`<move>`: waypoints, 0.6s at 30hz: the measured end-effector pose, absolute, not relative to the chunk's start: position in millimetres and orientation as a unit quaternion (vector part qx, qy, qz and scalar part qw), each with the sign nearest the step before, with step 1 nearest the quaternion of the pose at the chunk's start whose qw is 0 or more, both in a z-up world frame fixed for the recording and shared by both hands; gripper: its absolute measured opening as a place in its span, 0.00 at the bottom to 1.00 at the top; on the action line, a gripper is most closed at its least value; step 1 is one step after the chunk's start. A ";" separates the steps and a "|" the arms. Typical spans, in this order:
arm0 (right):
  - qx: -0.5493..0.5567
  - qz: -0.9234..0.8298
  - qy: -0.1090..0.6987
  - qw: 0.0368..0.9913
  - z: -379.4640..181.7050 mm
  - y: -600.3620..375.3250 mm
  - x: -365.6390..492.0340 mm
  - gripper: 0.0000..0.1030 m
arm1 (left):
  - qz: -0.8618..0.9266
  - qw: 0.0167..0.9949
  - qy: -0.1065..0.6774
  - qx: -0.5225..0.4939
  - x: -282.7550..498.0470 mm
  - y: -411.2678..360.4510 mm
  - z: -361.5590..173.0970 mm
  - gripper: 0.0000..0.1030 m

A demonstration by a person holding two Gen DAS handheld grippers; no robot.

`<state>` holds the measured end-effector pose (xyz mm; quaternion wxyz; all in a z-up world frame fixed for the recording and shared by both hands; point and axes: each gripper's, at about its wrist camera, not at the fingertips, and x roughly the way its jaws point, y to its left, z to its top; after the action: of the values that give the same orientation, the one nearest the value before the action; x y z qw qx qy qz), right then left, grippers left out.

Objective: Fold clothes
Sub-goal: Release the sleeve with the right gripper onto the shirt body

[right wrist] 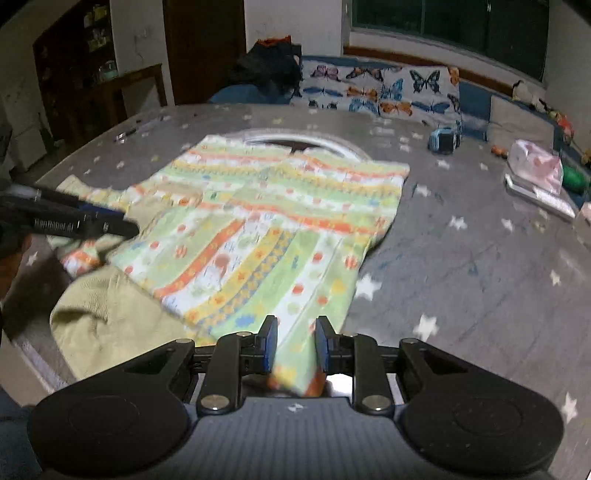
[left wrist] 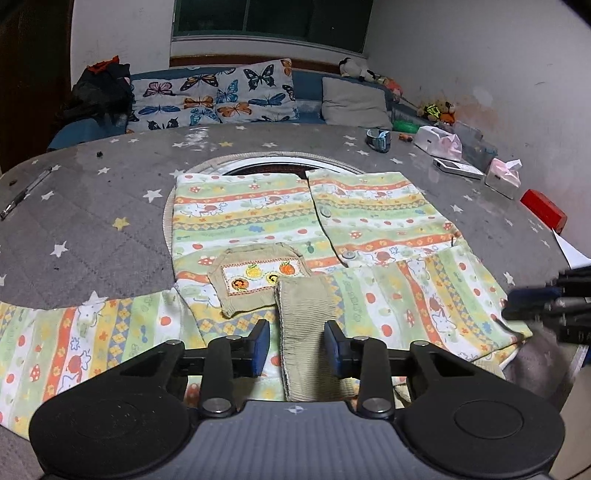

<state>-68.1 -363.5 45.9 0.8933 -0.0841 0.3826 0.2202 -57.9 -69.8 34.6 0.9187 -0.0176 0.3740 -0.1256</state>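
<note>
A big round table with a grey cloth full of white and yellow stars (left wrist: 110, 221) fills most of the room. Behind the table is a blue couch with butterfly pillows (left wrist: 214, 96), a plain grey pillow (left wrist: 351, 101) and a pile of dark clothes (left wrist: 99, 92). Above the couch is a dark window (left wrist: 273, 18) in a white wall.

A small striped shirt with green, orange and yellow bands and little animals (left wrist: 258, 214) lies flat in the middle of the table. Its near sleeve is folded across its front. On the shirt's near half sits a little tan corduroy pocket piece with fruit pictures (left wrist: 258, 277), and a tan ribbed strip (left wrist: 306, 332) runs from it toward the table's near edge.

The left gripper (left wrist: 295, 345) hangs over that strip. Its blue pads stand apart on each side of the strip, and they do not press it.

The right gripper (right wrist: 295, 345) is at the shirt's near right corner. Cloth sits between its pads, but the view is blurry, so it may or may not be pinched.

On the table's far right side are a blue watch (left wrist: 378, 140), white tissue boxes (left wrist: 439, 142) and a red block (left wrist: 543, 208). A pen (left wrist: 26, 194) lies at the far left edge.
</note>
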 end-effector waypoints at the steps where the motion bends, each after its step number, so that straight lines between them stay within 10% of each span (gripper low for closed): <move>1: -0.084 0.221 0.376 0.896 48.4 -362.8 -64.5 0.21 | -0.123 0.920 0.372 -0.017 -58.0 -70.0 35.2 0.32; 18: -0.070 0.208 0.365 0.905 37.5 -344.9 -12.4 0.24 | -0.109 0.925 0.364 -0.020 -45.0 -71.1 42.0 0.32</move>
<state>-12.4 -344.9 37.5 0.9048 -0.0696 0.3652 0.2075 -45.0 -71.1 42.0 0.9248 -0.0203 0.3642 -0.1085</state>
